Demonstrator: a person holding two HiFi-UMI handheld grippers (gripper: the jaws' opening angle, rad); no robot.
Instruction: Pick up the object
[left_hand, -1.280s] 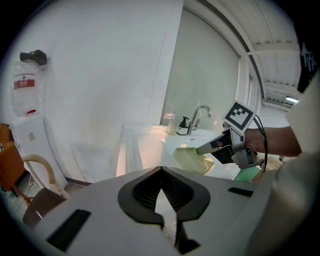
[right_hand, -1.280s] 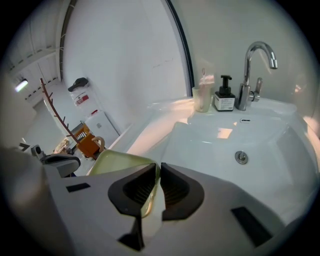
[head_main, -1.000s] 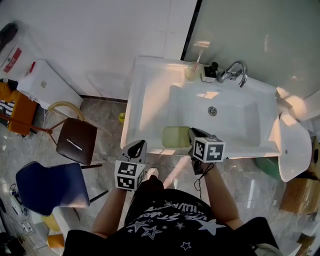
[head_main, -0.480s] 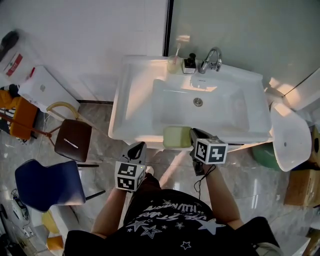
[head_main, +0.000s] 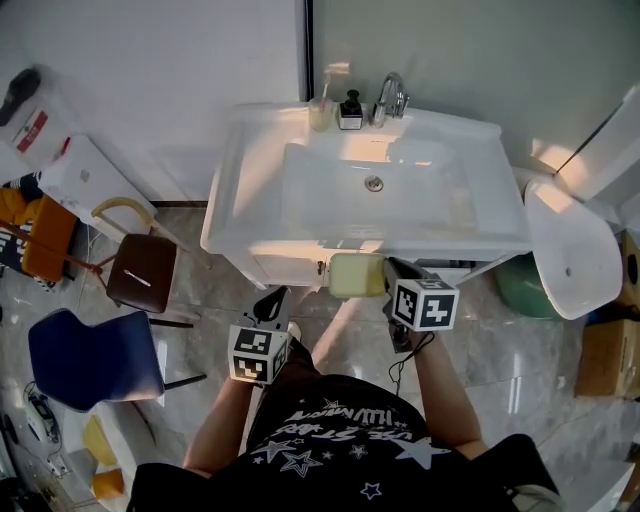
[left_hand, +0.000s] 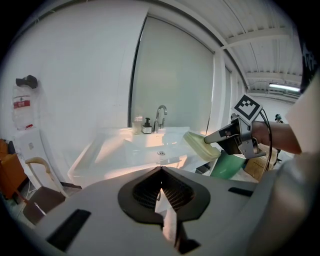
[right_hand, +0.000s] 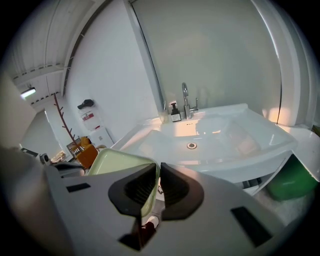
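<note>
A pale green shallow dish hangs in the air just in front of the white sink's front edge, over the floor. My right gripper is shut on the dish's right rim; in the right gripper view the rim sits pinched between the dark pads. The left gripper view shows the dish held out at the right. My left gripper hovers lower left of the dish, apart from it. Its jaws are shut with nothing between them.
A faucet, a soap bottle and a cup stand at the sink's back. A brown chair and a blue chair are at the left. A white toilet, a green bin and a cardboard box are at the right.
The dish has come off the sink's front rim with my right gripper and now hangs clear of it. The sink has drifted up and left in view. The left gripper has stayed shut.
</note>
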